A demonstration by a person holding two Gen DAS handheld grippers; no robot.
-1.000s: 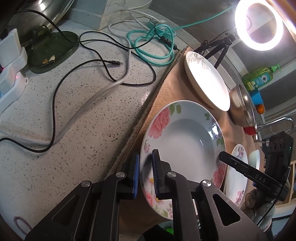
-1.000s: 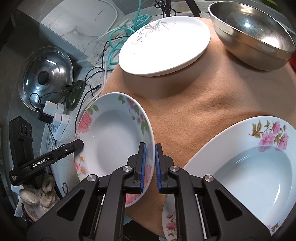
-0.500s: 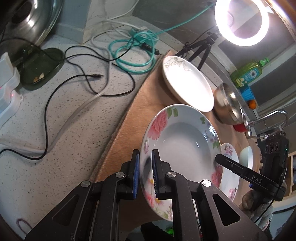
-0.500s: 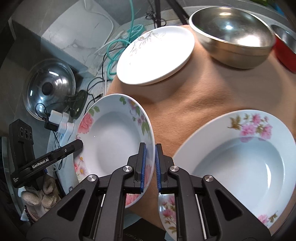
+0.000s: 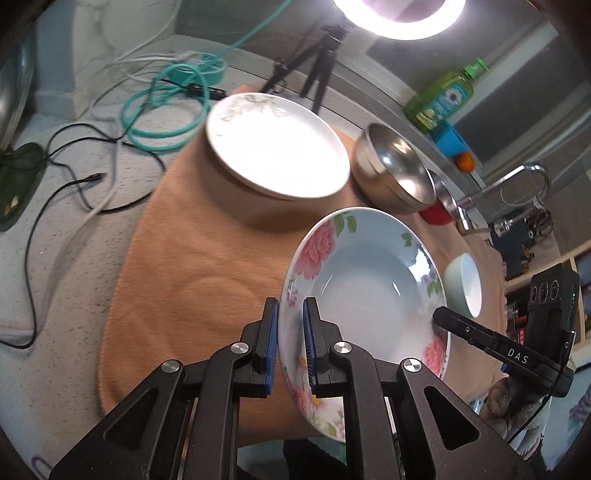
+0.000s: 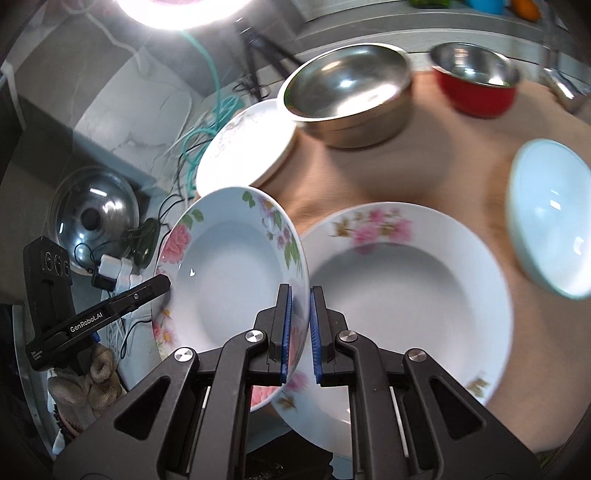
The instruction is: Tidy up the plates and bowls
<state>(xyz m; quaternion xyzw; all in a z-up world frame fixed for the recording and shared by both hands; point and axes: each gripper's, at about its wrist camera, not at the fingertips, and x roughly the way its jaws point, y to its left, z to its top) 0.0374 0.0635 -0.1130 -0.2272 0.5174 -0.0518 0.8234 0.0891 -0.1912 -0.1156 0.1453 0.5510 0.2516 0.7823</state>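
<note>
We find the rose-patterned deep plate [image 5: 365,291] held off the desk [image 5: 55,258] by both grippers at once. The left gripper [image 5: 290,347] is clamped on the plate's left rim, its blue pads [image 5: 272,343] pressing either side of the edge. The right gripper [image 6: 300,332] is closed on the opposite rim of the same plate [image 6: 229,273], which stands tilted, bowl side facing left in the right wrist view. Each gripper shows in the other's camera at the far edge of the plate.

Below and to the right of the held plate, a second floral deep plate [image 6: 406,295] lies flat on the orange cloth [image 5: 192,258]; the held plate's rim overlaps its left edge in that view, and we cannot tell whether they touch. Further off on the cloth we note a white plate with a faint leaf print [image 5: 277,144], a large steel bowl [image 6: 347,92] just beside it, a red bowl with a steel lining [image 6: 476,81] to the right, and a pale green bowl [image 6: 550,218] nearer on the right.

Left of the cloth, cables [image 5: 110,173] lie loose on the speckled desk, with a glass pot lid [image 6: 96,214] beyond them. A ring light [image 5: 402,18] shines at the far side.
</note>
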